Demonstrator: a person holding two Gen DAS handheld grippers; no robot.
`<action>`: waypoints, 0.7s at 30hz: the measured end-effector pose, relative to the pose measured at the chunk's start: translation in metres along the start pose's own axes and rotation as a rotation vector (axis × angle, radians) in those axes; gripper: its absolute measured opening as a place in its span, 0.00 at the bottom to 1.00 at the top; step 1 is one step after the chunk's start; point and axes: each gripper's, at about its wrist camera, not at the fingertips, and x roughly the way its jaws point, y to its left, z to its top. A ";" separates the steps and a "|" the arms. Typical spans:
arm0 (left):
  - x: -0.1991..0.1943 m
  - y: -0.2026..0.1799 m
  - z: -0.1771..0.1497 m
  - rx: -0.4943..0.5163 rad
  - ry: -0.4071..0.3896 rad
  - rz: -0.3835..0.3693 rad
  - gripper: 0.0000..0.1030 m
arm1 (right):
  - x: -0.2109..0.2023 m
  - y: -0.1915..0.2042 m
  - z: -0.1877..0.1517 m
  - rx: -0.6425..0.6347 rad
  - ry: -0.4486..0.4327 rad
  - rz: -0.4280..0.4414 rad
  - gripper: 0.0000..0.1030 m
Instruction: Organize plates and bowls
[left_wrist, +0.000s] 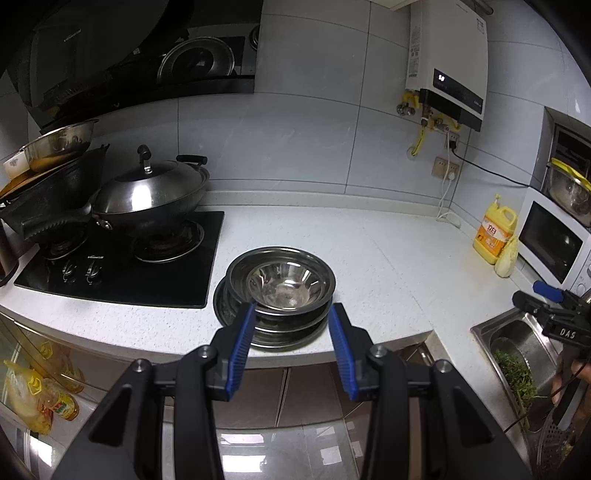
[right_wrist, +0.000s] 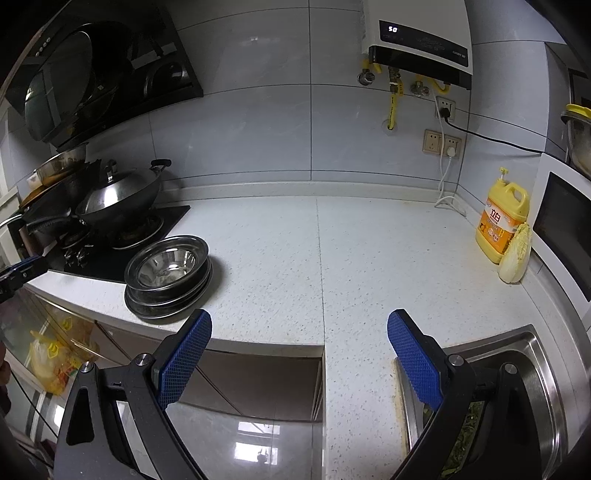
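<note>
1. On the white speckled desk (right_wrist: 369, 258), near its front edge and just beside the black gas hob (left_wrist: 122, 266), stands the stack of steel plates and bowls (left_wrist: 277, 295): flat plates at the bottom, a wide bowl above them, a smaller bowl (left_wrist: 284, 284) nested inside on top.
2. Steel sink (right_wrist: 532, 369) sits at the right end of the desk, with green leaves inside it.
3. Lidded wok (left_wrist: 151, 195) rests on the hob's right burner; darker pans are piled on the left burner.
4. Yellow detergent jug (right_wrist: 502, 221) stands at the desk's rear right, with a napa cabbage (right_wrist: 515, 254) leaning against it and a white microwave (left_wrist: 554, 243) just beside.
5. Left claw (left_wrist: 291, 310) is spread apart and holds nothing. Its blue pads (left_wrist: 242, 343) flank the near side of the stack; in the left wrist view the left pad tip overlaps the stack's rim, but contact cannot be confirmed.
6. Right claw (right_wrist: 299, 325) is wide open and empty. It is poised over the desk's front edge, between the stack and the sink, well apart from the stack and touching nothing.
</note>
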 end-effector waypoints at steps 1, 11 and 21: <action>0.000 -0.001 -0.001 0.003 0.000 0.007 0.38 | 0.000 0.000 0.000 -0.001 -0.001 0.000 0.91; 0.008 -0.007 -0.010 0.026 0.034 0.053 0.38 | -0.002 -0.003 -0.004 -0.005 0.009 0.002 0.91; 0.018 -0.025 -0.012 0.062 0.059 0.044 0.38 | -0.004 -0.013 -0.006 0.003 0.012 -0.003 0.91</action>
